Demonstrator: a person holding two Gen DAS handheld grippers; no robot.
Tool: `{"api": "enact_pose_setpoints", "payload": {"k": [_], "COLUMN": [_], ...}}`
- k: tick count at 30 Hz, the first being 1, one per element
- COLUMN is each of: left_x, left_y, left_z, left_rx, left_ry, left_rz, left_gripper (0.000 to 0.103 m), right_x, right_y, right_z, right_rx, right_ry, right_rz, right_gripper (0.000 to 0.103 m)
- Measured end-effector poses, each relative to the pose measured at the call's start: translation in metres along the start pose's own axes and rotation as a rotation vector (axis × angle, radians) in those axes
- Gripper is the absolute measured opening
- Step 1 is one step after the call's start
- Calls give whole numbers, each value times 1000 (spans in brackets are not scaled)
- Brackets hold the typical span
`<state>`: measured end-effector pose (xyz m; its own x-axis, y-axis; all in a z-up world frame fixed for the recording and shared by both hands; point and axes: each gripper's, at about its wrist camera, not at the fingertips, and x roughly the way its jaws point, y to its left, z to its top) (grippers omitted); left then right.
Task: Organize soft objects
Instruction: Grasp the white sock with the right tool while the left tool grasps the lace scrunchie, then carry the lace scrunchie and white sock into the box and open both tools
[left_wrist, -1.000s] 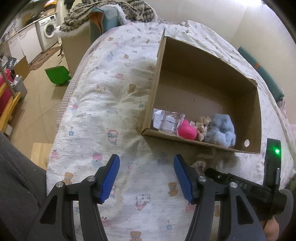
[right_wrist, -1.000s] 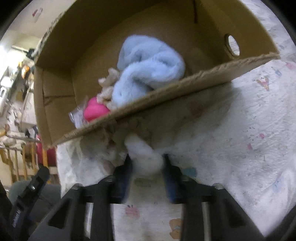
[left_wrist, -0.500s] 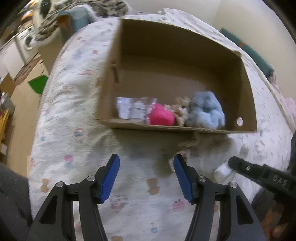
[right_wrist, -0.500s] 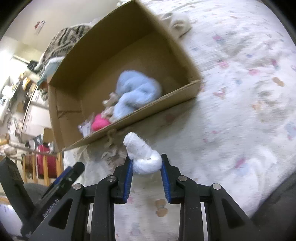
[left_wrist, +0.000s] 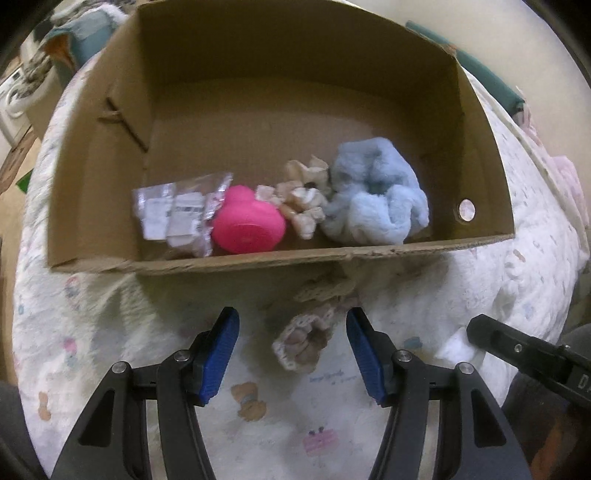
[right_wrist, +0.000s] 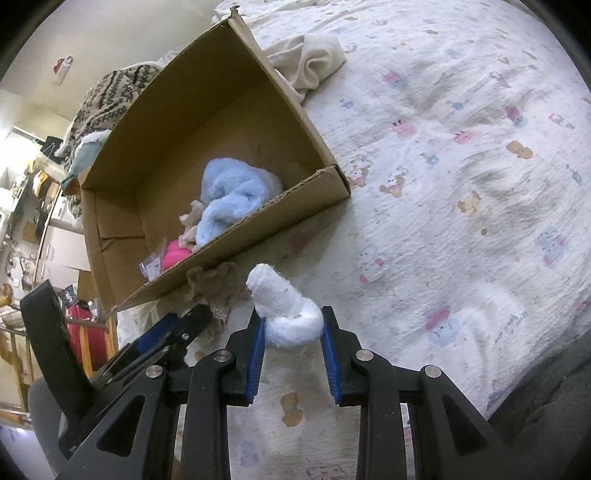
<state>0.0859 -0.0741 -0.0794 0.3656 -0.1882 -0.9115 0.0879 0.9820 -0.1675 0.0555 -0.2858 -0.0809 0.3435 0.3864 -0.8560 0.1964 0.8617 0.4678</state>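
Note:
An open cardboard box (left_wrist: 480, 122) lies on the bed; it also shows in the right wrist view (right_wrist: 295, 110). Inside are a blue fluffy scrunchie (left_wrist: 373, 192), a beige scrunchie (left_wrist: 303, 195), a pink soft piece (left_wrist: 247, 221) and a clear packet (left_wrist: 177, 214). My left gripper (left_wrist: 291, 350) is open around a beige lace scrunchie (left_wrist: 303, 343) lying on the quilt just before the box. My right gripper (right_wrist: 293, 332) is shut on a white rolled soft piece (right_wrist: 284, 314), held above the quilt to the right of the box front.
A printed quilt (right_wrist: 461, 166) covers the bed. A cream cloth (right_wrist: 314, 62) lies behind the box. A knitted blanket (right_wrist: 110, 92) is piled at the far end. The left gripper (right_wrist: 166, 332) shows beside my right one.
My left gripper moved forward and right, up to the lace scrunchie in front of the box. My right gripper lifted the white piece away from the box and pulled back.

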Motion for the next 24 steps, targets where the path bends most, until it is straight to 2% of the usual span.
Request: {"api": "enact_pose_setpoints", "payload": {"k": [2,4,6,10,24], "left_x": [6,12,14,9,-20], "left_y": [-2,-2,-1,-3,23], "left_z": [0,1,0,-2,-30], "left_rx": [10,13,13,31,-18], "left_ry": [16,41,57,49,43], "left_rz": [-10,-19,-42,-42,26], "left_gripper": [39,17,10,8,7], "right_x": [1,3,5,7,5], "right_y": [1,3,7,10,17], "right_z": [0,0,1,1,-1], "right_rx": [1,-6,-13,-22,-59], "right_ry": [1,4,5,6,-1], "right_rz": [-2,-5,-7,-11,-4], "right_gripper": [31,31,31,31,31]}}
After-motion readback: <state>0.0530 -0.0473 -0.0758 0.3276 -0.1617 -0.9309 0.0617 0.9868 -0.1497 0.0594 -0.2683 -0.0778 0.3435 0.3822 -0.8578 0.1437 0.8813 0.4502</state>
